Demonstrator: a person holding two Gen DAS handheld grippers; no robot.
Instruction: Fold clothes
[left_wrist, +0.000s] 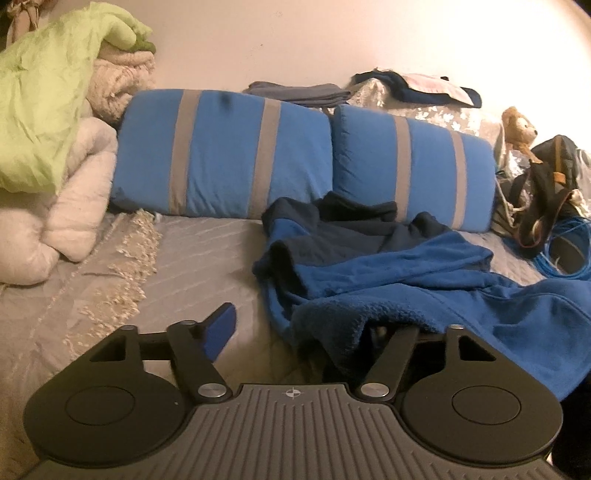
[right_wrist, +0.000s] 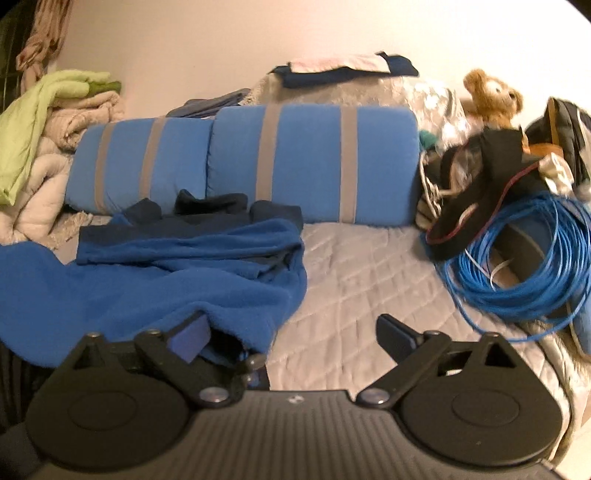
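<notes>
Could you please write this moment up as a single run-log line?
stage: reaching for hem | left gripper: open, one finger under blue fleece garment | right gripper: open at garment's edge | bed: garment crumpled, unfolded

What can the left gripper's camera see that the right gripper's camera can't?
Only the left wrist view shows the puffy white duvet in full and the fringed cream throw on the bed.

Only the right wrist view shows the whole coil of blue cable; the left view catches just its edge.

Both show the blue fleece garment, the two striped blue pillows, the teddy bear and the green blanket. Each gripper has open jaws at the fleece's edge.
</notes>
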